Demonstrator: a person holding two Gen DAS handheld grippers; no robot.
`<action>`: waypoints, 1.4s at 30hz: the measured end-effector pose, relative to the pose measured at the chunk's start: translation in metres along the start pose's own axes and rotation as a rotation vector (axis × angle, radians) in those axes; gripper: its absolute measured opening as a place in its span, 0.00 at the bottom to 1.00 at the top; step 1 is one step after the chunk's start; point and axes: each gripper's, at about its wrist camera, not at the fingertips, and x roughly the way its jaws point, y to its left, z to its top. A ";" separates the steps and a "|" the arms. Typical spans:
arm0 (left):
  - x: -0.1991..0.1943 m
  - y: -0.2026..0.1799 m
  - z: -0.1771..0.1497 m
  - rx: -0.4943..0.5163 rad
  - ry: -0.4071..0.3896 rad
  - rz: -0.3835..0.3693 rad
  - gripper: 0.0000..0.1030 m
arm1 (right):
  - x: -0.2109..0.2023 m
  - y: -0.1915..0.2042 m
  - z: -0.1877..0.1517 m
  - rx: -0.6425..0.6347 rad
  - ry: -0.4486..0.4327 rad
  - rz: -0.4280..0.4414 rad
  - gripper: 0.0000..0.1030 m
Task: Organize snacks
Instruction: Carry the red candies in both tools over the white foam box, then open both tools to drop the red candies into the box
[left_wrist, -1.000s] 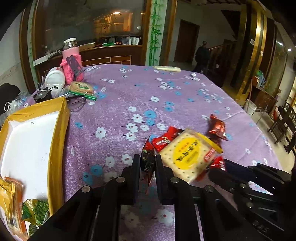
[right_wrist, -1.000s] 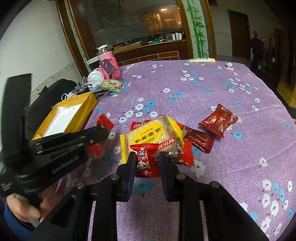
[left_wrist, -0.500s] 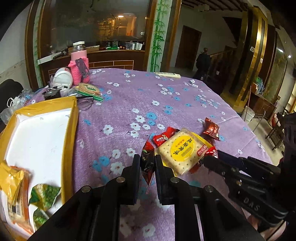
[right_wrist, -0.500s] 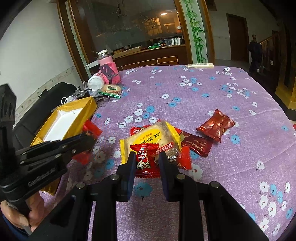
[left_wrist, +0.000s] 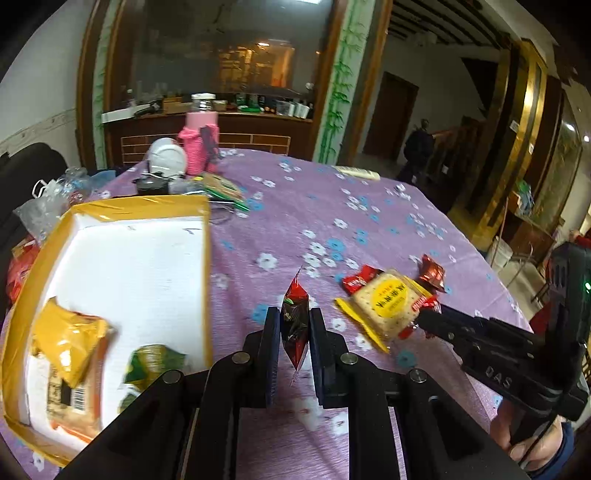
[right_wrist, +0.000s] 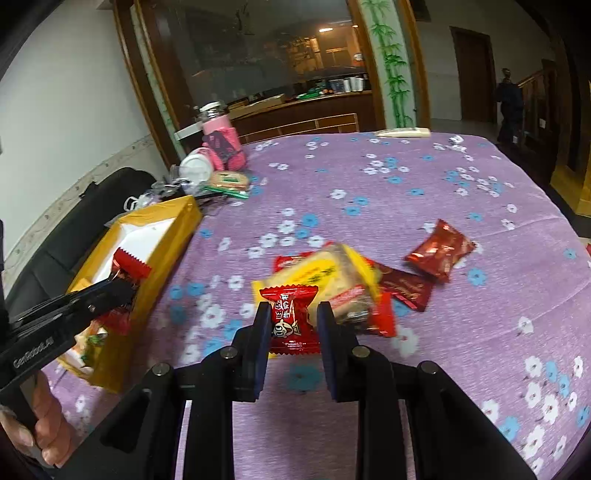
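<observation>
My left gripper (left_wrist: 293, 325) is shut on a small red snack packet (left_wrist: 294, 321), held on edge above the purple floral cloth, just right of the yellow-rimmed white box (left_wrist: 125, 266). In the right wrist view that left gripper (right_wrist: 122, 288) hangs at the box's (right_wrist: 173, 225) near edge with the red packet (right_wrist: 131, 264). My right gripper (right_wrist: 290, 314) is shut on another red packet (right_wrist: 290, 319) with a cartoon face, beside the yellow cracker pack (right_wrist: 321, 273). The cracker pack (left_wrist: 391, 302) lies on red wrappers.
Inside the box lie a yellow packet (left_wrist: 70, 339) and a green one (left_wrist: 151, 363). A dark red wrapper (right_wrist: 439, 251) lies apart to the right. A pink bottle (left_wrist: 201, 142), a white lid (left_wrist: 166, 158) and clutter stand at the table's far left.
My left gripper has carried its red packet leftward and a little up, from the snack pile to beside the box. The right gripper stayed by the cracker pack, still holding its packet.
</observation>
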 end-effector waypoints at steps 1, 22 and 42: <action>-0.003 0.006 0.000 -0.009 -0.007 0.006 0.14 | -0.001 0.009 0.000 -0.014 0.002 0.011 0.23; 0.000 0.136 -0.004 -0.254 -0.022 0.123 0.14 | 0.018 0.166 -0.022 -0.266 0.128 0.224 0.23; 0.019 0.132 -0.010 -0.223 0.024 0.142 0.15 | 0.063 0.203 -0.039 -0.328 0.190 0.259 0.24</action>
